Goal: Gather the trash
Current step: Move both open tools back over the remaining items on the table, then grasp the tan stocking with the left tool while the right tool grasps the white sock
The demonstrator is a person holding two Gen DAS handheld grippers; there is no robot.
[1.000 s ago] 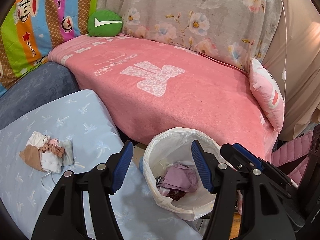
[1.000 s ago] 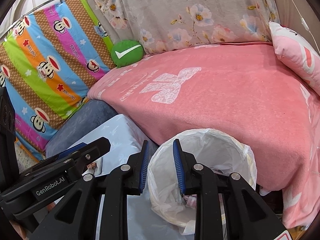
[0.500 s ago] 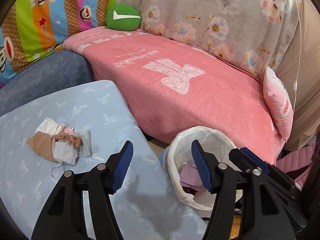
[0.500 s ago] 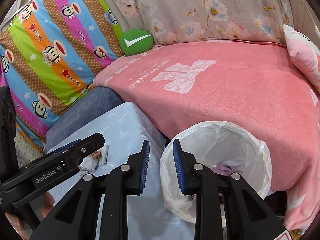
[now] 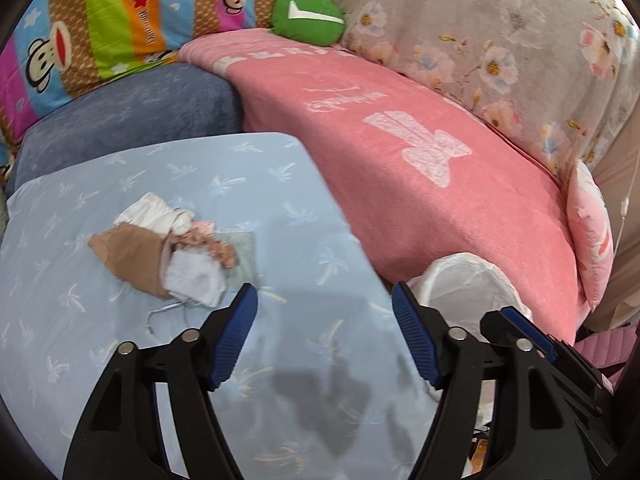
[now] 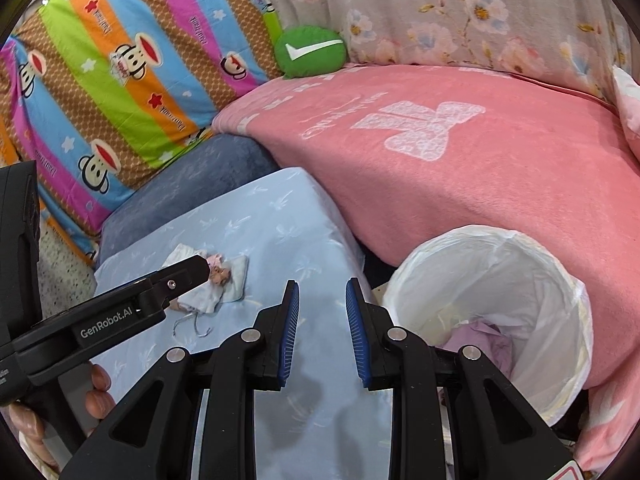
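A small pile of trash (image 5: 176, 256) lies on the light blue sheet (image 5: 300, 208): brown paper, white tissues, a pink scrap and a thin cord. My left gripper (image 5: 323, 296) hovers just right of the pile, and its jaws are opening with nothing between them. In the right wrist view the trash pile (image 6: 208, 292) sits partly behind a left gripper finger (image 6: 176, 280). My right gripper (image 6: 322, 286) stands narrowly open and empty between the pile and the bin. The white-lined bin (image 6: 500, 276) holds lilac crumpled paper (image 6: 480, 340); in the left wrist view the bin (image 5: 472, 276) is half hidden.
A pink blanket (image 5: 420, 160) covers the sofa behind the bin. A green cushion (image 5: 308, 18), a striped monkey quilt (image 6: 120, 60) and a blue-grey cushion (image 5: 132, 120) lie at the back. A pink pillow (image 5: 592, 236) sits right. A hand (image 6: 96, 392) holds the left gripper.
Both grippers have swung left, away from the bin and toward the trash pile, and dropped a little. The left jaws stand wider than before. The right jaws keep the same narrow gap.
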